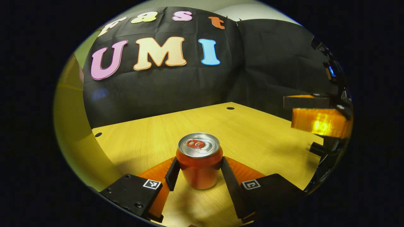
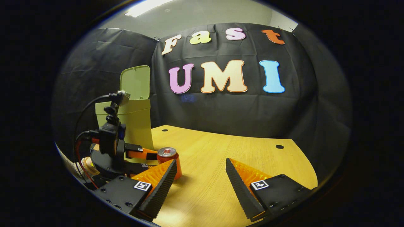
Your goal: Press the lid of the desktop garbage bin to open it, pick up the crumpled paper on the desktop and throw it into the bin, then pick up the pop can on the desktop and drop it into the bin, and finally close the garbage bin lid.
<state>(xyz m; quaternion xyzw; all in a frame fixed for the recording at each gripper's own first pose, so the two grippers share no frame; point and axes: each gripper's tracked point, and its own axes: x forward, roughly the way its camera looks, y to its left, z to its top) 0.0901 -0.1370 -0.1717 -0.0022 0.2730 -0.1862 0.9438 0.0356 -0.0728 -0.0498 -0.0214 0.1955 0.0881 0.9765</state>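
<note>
- Left gripper (image 1: 199, 170) is down at table level with the pop can (image 1: 199, 160) sitting upright right between its two fingers (image 1: 172, 174). Both look pressed up against the can's sides, so it's clamped on it.
- The can stands on the wooden table (image 1: 252, 132), silver top and red pull tab facing up.
- From the right gripper view, same can (image 2: 169, 156) is near the left part of the table (image 2: 221, 151), just in front of the garbage bin (image 2: 135, 123), with the left gripper (image 2: 151, 155) reaching in around it.
- Bin's pale green, and its lid (image 2: 135, 82) is flipped up and standing open.
- Right gripper (image 2: 199, 179) is spread wide with nothing in it, hanging over bare tabletop well off to the side of the can.
- It also pops up at the right edge of the left gripper view (image 1: 315, 116).
</note>
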